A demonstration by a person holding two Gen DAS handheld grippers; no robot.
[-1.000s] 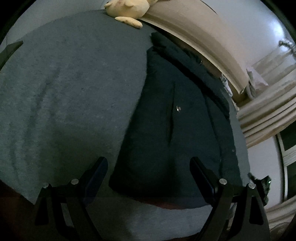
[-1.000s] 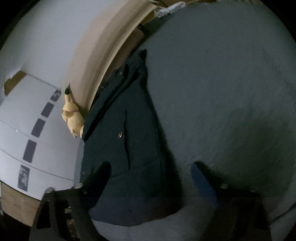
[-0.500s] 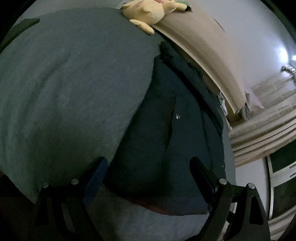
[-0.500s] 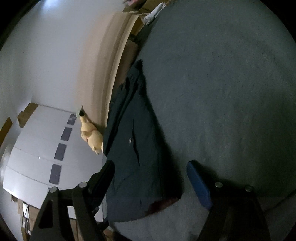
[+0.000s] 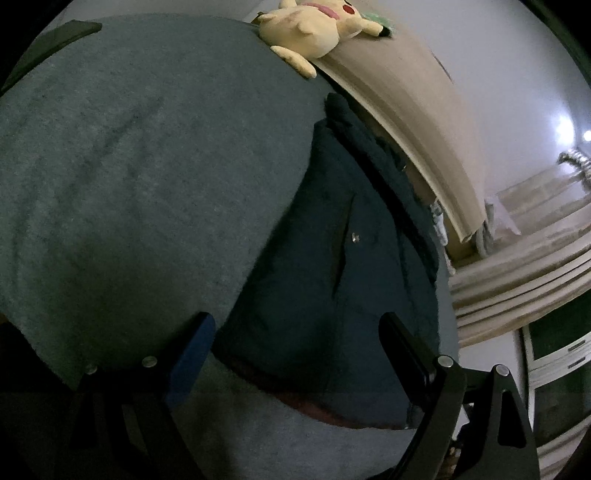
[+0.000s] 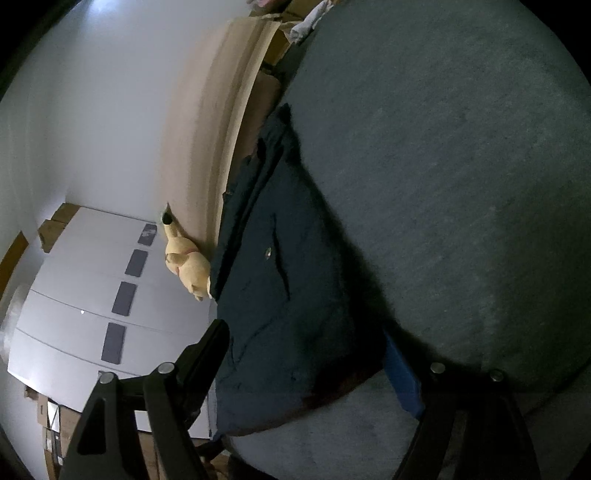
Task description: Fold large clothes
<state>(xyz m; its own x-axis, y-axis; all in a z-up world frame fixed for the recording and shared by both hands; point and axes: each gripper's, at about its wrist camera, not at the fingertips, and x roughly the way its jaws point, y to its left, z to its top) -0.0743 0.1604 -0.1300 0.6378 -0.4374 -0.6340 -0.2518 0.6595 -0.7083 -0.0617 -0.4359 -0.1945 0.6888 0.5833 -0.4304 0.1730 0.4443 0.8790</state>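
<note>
A dark navy jacket (image 5: 332, 280) lies folded lengthwise on a grey-blue bed cover (image 5: 140, 177), its collar toward the headboard. It also shows in the right wrist view (image 6: 280, 317), with a reddish lining at its near hem. My left gripper (image 5: 297, 332) is open and empty, hovering above the jacket's near hem. My right gripper (image 6: 306, 343) is open and empty, over the same near end of the jacket.
A yellow plush toy (image 5: 314, 26) lies on the beige headboard (image 5: 406, 110); the toy also shows in the right wrist view (image 6: 186, 264). Beige curtains (image 5: 517, 266) hang right. White wardrobe doors (image 6: 92, 302) stand beyond the bed's edge. Bare bed cover (image 6: 461, 184) spreads beside the jacket.
Both grippers have tilted and lifted a little away from the jacket, bringing more of the room into view. Both stay open. The jacket has not moved.
</note>
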